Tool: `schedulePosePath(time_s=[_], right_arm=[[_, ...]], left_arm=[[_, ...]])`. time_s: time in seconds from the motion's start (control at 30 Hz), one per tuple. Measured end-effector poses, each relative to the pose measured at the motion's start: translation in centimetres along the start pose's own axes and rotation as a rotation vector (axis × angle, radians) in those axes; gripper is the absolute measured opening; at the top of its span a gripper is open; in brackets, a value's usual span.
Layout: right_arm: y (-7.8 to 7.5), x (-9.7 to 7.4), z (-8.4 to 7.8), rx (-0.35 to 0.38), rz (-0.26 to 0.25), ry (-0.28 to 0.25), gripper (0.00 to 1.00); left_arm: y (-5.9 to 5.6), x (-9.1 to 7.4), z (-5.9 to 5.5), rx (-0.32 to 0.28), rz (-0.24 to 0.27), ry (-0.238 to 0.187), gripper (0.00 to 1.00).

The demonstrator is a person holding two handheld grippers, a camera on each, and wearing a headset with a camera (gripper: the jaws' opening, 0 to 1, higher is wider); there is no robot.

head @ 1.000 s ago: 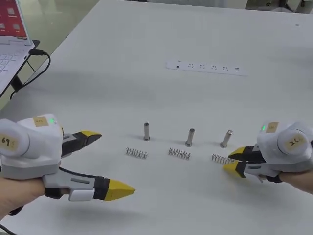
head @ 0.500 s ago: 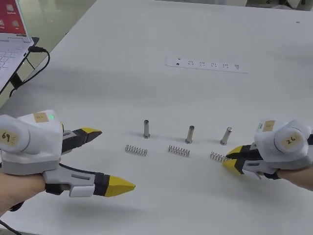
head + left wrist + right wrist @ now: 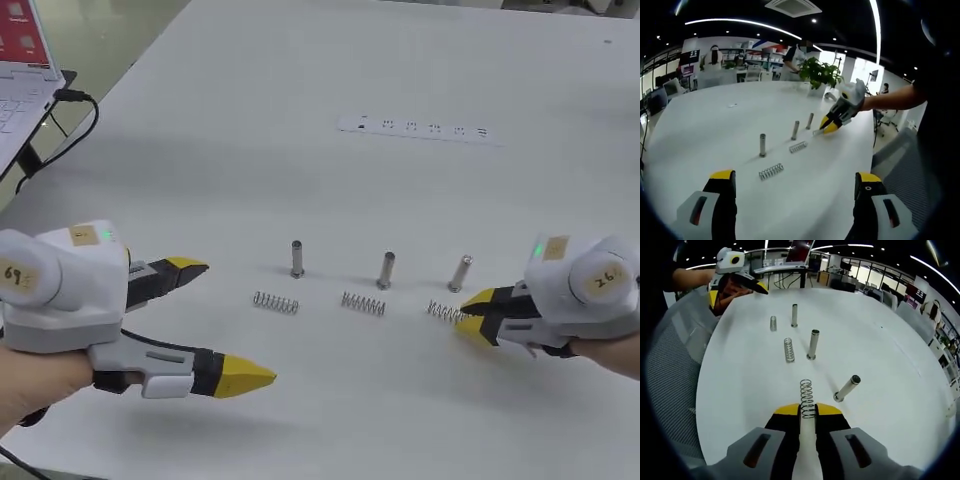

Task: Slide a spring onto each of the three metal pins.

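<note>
**Item 1. Middle pin** (image 3: 386,270): upright on the bench (image 3: 300,170), bare. All places below are given from it.

**Item 2. Left pin** (image 3: 297,258), **right pin** (image 3: 460,272): one on each side of the middle pin, in a row with it. Both are bare.

**Item 3. Springs, three:** the middle spring (image 3: 363,304) lies flat just in front of the middle pin. The left spring (image 3: 275,302) and right spring (image 3: 443,312) lie flanking it. None is on a pin.

**Item 4. Right tool** (image 3: 808,411): right of the middle pin, low at the bench. It looks clenched on the near end of the right spring, and most of the coil juts free ahead of the tips.

**Item 5. Left tool** (image 3: 228,320): well left of the middle pin, spread wide, carrying nothing.

**Item 6. Power strip** (image 3: 415,129): far behind the middle pin, clear of the work.

**Hazards, as judged:**
- End grip: with only the last coils pinched, the spring may droop or swing when lifted. Its free mouth could then miss the pin top.
- Squeeze: too hard a squeeze could flatten the coils or flick the spring out sideways. A spring this light would likely roll away.
- Pins: I cannot tell whether they are fixed to the bench. If they are loose, a sideways nudge from the spring or the tips could topple the right pin towards the middle pin.
- Fit: the bore looks close to the pin's width, so a tilted approach would probably catch a coil on the pin's rim.
- Support: the left tool is too far off to steady anything.
</note>
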State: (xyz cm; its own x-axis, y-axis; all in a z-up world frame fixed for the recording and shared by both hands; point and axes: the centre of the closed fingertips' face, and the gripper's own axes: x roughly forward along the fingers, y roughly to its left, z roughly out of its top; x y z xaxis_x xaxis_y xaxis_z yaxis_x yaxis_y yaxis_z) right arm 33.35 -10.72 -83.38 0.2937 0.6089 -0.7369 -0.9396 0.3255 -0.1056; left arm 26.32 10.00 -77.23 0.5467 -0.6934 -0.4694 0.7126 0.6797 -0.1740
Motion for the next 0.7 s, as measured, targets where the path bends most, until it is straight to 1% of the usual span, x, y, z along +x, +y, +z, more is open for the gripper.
schedulePosePath(time_s=[0.2,0.33,0.47,0.53,0.6,0.7], right_arm=[[0.2,-0.6,0.4,-0.03,0.007,-0.004,0.08],[0.8,-1.2,1.0,-0.051,0.016,-0.014,0.08],[1.3,-1.6,1.5,-0.068,0.027,-0.023,0.08],[1.4,-1.5,1.5,-0.068,0.029,-0.025,0.08],[1.6,-1.6,1.7,-0.062,0.036,-0.031,0.08],[1.9,-1.9,2.2,-0.056,0.042,-0.049,0.08]], left_arm=[[-0.3,0.3,0.2,0.009,-0.01,-0.008,0.96],[-0.8,0.3,0.4,0.018,-0.027,-0.015,0.95],[-1.2,0.2,0.5,0.02,-0.042,-0.023,0.92],[-1.7,0.3,0.6,0.022,-0.062,-0.025,0.88],[-2.0,0.4,0.8,0.029,-0.066,-0.031,0.89],[-2.4,0.6,0.9,0.027,-0.085,-0.03,0.87]])
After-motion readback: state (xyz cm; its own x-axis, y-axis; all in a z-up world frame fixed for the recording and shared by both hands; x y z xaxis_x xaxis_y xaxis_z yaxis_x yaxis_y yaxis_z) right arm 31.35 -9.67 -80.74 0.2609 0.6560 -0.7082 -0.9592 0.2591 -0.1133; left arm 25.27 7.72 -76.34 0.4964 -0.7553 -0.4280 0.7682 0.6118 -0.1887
